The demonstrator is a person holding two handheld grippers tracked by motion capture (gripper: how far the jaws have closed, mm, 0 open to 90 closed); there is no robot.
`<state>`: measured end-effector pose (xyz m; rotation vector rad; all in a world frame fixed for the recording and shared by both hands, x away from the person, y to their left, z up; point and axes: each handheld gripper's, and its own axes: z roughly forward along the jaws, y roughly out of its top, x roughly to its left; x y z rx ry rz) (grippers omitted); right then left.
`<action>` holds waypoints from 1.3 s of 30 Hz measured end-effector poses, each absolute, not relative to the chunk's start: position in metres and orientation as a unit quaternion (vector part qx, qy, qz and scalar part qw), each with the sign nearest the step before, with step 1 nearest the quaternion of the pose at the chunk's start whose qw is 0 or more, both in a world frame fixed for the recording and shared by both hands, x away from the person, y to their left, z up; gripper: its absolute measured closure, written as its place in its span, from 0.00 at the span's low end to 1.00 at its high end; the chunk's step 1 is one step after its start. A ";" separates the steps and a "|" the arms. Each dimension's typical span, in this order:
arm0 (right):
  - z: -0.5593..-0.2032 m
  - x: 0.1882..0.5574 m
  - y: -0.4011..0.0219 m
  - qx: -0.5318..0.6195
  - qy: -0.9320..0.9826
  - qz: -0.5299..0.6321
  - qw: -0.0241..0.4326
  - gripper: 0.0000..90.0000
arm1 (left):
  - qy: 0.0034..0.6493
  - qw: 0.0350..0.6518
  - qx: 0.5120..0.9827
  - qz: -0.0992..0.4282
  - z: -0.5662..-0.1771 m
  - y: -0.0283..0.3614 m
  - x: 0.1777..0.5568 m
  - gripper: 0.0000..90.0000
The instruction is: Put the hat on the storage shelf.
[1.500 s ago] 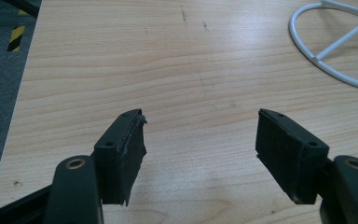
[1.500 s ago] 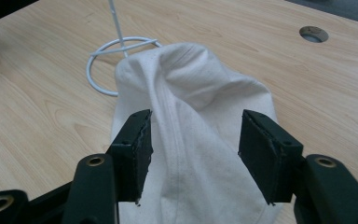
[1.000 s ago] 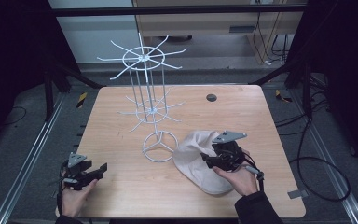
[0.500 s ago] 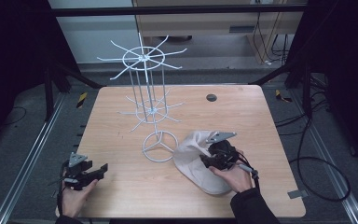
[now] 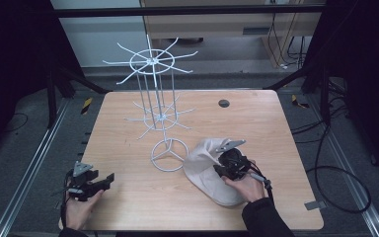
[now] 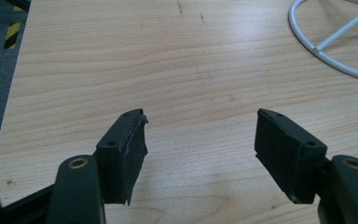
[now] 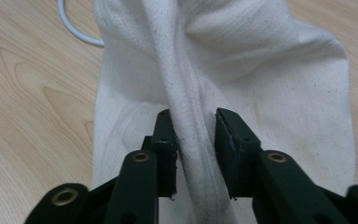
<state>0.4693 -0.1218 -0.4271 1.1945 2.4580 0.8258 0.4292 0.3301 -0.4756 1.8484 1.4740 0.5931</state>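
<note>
- a cream cloth bag (image 5: 205, 170) lies on the wooden table (image 5: 256, 123), in the near right part of it, just right of the round base ring of a white wire rack (image 5: 154, 98).
- the bag's far end is bunched up and raised in folds; its near end lies flat and rounded on the wood.
- in the right gripper view a thick fold of the bag (image 7: 223, 60) runs up between the two black jaws, which press on it from both sides: the right gripper (image 7: 193, 140) is clenched on that fold.
- in the high view the right gripper (image 5: 227, 165) sits on top of the bag, held by the person's right hand (image 5: 246, 186), with a dark sleeve (image 5: 266, 219) coming in from the bottom edge.
- a curve of the rack's base ring (image 7: 74, 28) shows at the top left of the right gripper view, touching or just beside the bag's edge.
- the rack stands upright near the middle of the table, with two tiers of thin wire arms spreading out from a central post.
- the left gripper (image 5: 96, 181) rests at the near left corner of the table in the left hand (image 5: 81, 210), well apart from the bag.
- in the left gripper view its jaws stand wide apart over bare wood, released and holding nothing (image 6: 198, 140); part of the base ring (image 6: 326, 46) shows at the top right.
- a small dark round disc (image 5: 223, 103) sits in the table top near the far edge.
</note>
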 end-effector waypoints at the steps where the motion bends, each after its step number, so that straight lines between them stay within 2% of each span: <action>1: -0.428 0.470 -0.121 0.415 0.853 0.284 0.141 0.82 | 0.567 0.345 0.712 0.228 -0.476 0.330 0.429 0.37; 7: -0.432 0.472 -0.119 0.421 0.857 0.266 0.133 0.95 | 0.568 0.345 0.712 0.227 -0.475 0.331 0.429 0.38; 9: -0.431 0.472 -0.118 0.421 0.857 0.265 0.133 0.97 | 0.568 0.345 0.712 0.227 -0.475 0.331 0.429 0.38; 27: -0.414 0.466 -0.127 0.419 0.850 0.292 0.129 0.98 | 0.568 0.344 0.713 0.225 -0.476 0.330 0.429 0.38; 39: -0.387 0.454 -0.145 0.409 0.838 0.330 0.149 0.98 | 0.570 0.341 0.713 0.224 -0.476 0.330 0.430 0.38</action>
